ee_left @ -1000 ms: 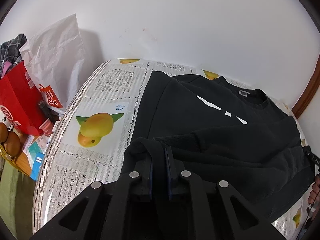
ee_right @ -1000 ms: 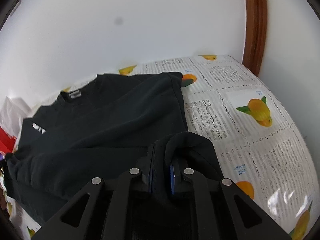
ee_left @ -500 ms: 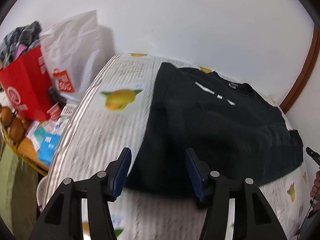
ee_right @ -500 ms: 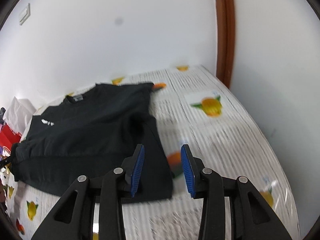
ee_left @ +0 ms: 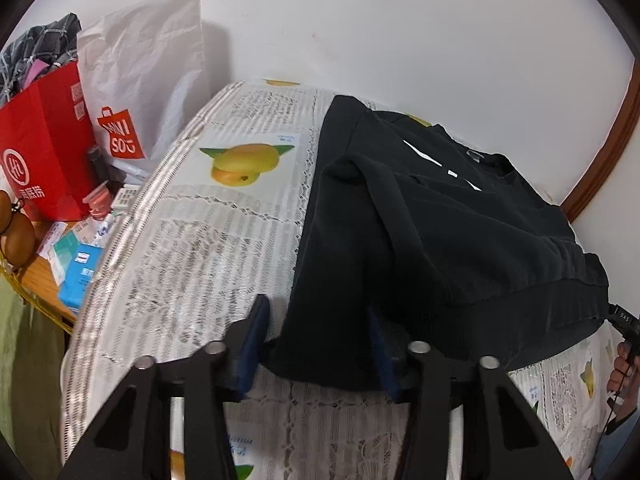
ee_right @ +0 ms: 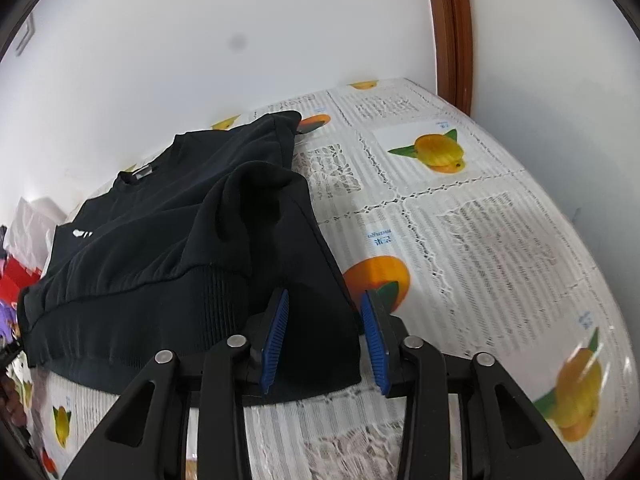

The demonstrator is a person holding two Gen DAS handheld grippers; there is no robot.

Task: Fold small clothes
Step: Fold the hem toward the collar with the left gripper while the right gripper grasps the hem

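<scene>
A black sweatshirt point(ee_left: 440, 216) lies on the fruit-print tablecloth point(ee_left: 200, 248), folded over with its ribbed hem toward me. My left gripper point(ee_left: 316, 332) is open, its blue pads standing either side of the sweatshirt's near left corner. In the right wrist view the sweatshirt point(ee_right: 160, 232) lies left of centre. My right gripper point(ee_right: 324, 324) is open, its pads either side of the near right corner. Neither gripper holds the cloth.
Left of the table stand a red paper bag point(ee_left: 44, 148), a white Miniso bag point(ee_left: 140, 76) and small boxes point(ee_left: 80, 272). A white wall lies behind. A brown wooden door frame point(ee_right: 448, 24) stands at the right. A hand point(ee_left: 624, 364) shows at the right edge.
Both grippers opened and let go of the sweatshirt's corners, which now lie on the table. Both then moved back close to the garment's near edge.
</scene>
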